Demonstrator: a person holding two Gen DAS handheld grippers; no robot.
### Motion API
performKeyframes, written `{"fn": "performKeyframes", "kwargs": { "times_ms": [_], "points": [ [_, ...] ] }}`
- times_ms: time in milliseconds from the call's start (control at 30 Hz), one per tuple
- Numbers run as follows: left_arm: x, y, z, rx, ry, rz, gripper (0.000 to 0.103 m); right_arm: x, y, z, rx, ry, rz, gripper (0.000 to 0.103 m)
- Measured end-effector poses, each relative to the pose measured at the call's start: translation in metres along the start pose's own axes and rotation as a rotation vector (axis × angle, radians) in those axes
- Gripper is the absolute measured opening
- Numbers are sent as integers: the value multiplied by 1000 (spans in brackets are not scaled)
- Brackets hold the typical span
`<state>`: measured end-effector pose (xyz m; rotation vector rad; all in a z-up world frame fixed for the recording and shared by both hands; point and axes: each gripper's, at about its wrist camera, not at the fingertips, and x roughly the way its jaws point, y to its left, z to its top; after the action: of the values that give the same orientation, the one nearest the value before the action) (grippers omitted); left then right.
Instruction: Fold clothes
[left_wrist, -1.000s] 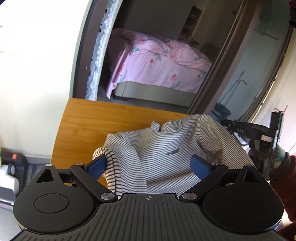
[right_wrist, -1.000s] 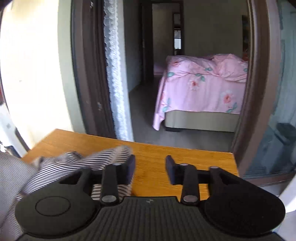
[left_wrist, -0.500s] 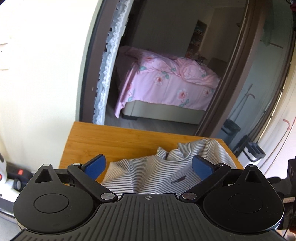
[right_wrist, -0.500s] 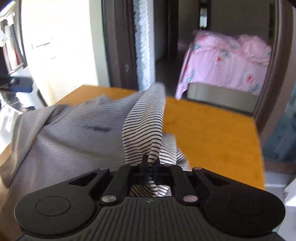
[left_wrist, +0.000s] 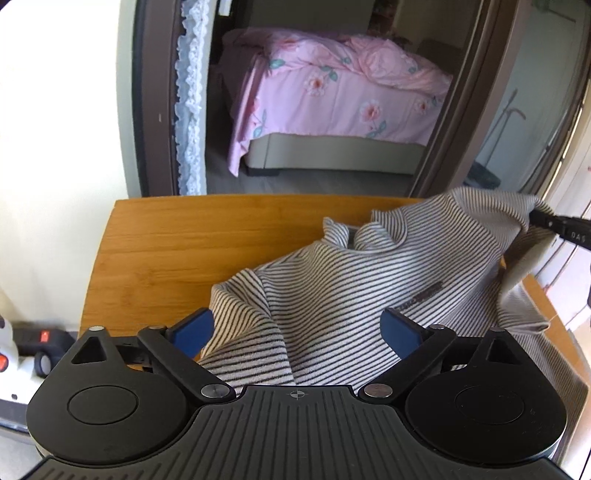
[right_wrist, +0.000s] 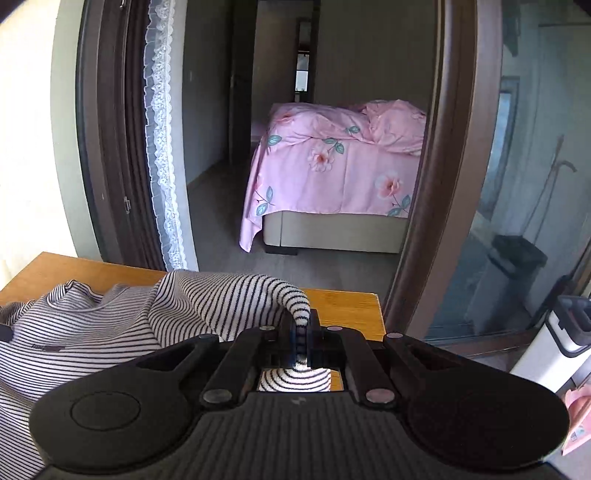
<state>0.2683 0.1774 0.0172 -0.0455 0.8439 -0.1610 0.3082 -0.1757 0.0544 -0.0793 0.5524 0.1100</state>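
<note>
Bed (left_wrist: 332, 107): far ahead of both hand-held grippers, through the dark-framed doorway (right_wrist: 424, 206), under a pink flowered cover.
Desk (left_wrist: 207, 258): a wooden top right below and in front of both tools; its far edge stops just short of the doorway.
Lace curtain (right_wrist: 162, 158): white, hanging down the doorway's left side, ahead and to the left of the right tool.
Striped shirt (left_wrist: 362, 288): grey-white with thin dark stripes, lying rumpled on the desk with its collar toward the far edge; it spreads between the two tools and runs off the desk's right side. A small dark label shows on its chest.
Left hand-held gripper (left_wrist: 297, 330): jaws wide apart, blue pads either side of a raised fold at the shirt's left shoulder; nothing is pinched.
Right hand-held gripper (right_wrist: 303, 341): jaws pressed together on a bunched piece of the shirt, which arches up and away to its left. From the left tool's camera it shows at the far right edge, holding the shirt's right shoulder lifted off the desk.
</note>
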Motion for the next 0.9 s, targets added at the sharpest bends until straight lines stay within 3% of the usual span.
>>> {"fn": "performKeyframes", "kwargs": {
  "times_ms": [33, 67, 133, 200, 233, 267, 300, 333, 367, 400, 500, 533, 633, 667, 700, 733, 800, 900],
  "points": [
    [9, -5, 3, 51, 16, 43, 48, 1, -3, 3, -2, 1, -12, 4],
    [16, -6, 6, 96, 1, 95, 41, 2, -5, 5, -3, 1, -24, 5],
    [29, -9, 13, 184, -36, 202, 37, 5, -11, 9, -8, 15, -43, 5],
    [26, -1, 21, 139, -74, 245, 39, -1, -17, 9, 12, 5, -31, 12],
    [24, 3, 26, 114, -94, 265, 44, -10, -15, 5, -12, -1, 0, 15],
    [22, 7, 30, 88, -113, 284, 47, -19, -13, 1, -36, -7, 32, 26],
    [16, 9, 30, 65, -130, 278, 56, -28, -11, -3, -59, -13, 63, 46],
    [10, 6, 27, 58, -135, 253, 69, -37, -8, -8, -83, -19, 94, 55],
    [5, 2, 23, 53, -138, 226, 75, -46, 0, -15, -131, -11, 151, 64],
    [-1, -2, 19, 48, -142, 200, 82, -51, 9, -25, -172, 18, 189, 65],
    [-18, -15, 7, 32, -153, 120, 89, -54, 35, -55, -295, 107, 241, 65],
    [-24, -19, 3, 27, -156, 94, 94, -51, 43, -66, -335, 128, 226, 65],
    [-41, -31, -9, 12, -167, 14, 96, -34, 52, -81, -364, 149, 150, 65],
    [-47, -35, -13, 7, -170, -12, 96, -29, 53, -82, -359, 146, 129, 57],
    [-52, -39, -17, 2, -174, -39, 97, -26, 51, -79, -338, 149, 130, 28],
    [-56, -44, -22, 12, -172, -56, 98, -27, 46, -70, -298, 147, 124, 13],
    [-66, -47, -33, 39, -172, -62, 99, -31, 32, -45, -208, 123, 115, 11],
    [-78, -46, -47, 71, -172, -48, 101, -51, -4, 15, -107, 1, 34, 11]
  ]
}}
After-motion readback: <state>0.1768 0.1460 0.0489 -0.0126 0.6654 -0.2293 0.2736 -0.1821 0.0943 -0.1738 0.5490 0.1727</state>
